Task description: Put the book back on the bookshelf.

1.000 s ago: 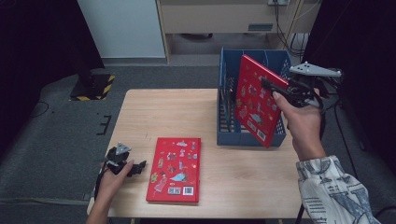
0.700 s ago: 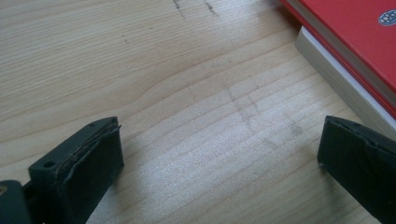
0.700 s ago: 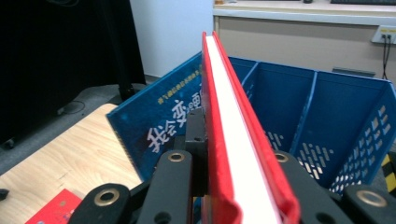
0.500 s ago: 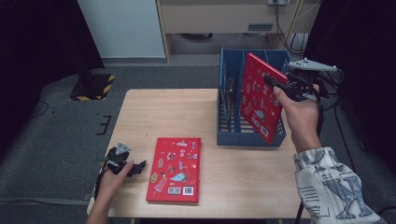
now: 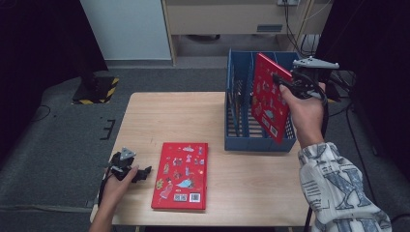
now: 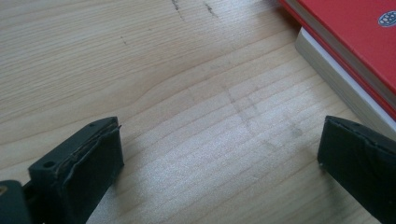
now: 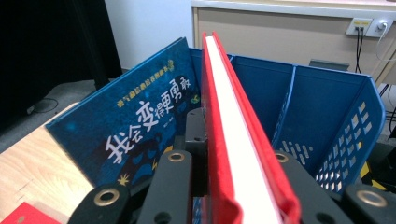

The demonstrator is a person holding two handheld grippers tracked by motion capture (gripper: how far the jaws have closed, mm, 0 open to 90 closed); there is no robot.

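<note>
— What are your claws doing?

— My right gripper (image 5: 285, 83) is clamping a red book (image 5: 269, 98) by its edge, holding it tilted over the blue file rack (image 5: 258, 140). My left gripper (image 5: 137, 174) is gaping wide, gripping nothing, resting low on the table (image 5: 164, 116).

— Surroundings?

— Pale wooden tabletop, grey carpet around it, a cabinet behind.

— And the books?

— A blue picture book (image 7: 135, 126) is leaning in the rack just beside the held one. A second red book (image 5: 180, 175) is lying flat just beside my left gripper.
</note>
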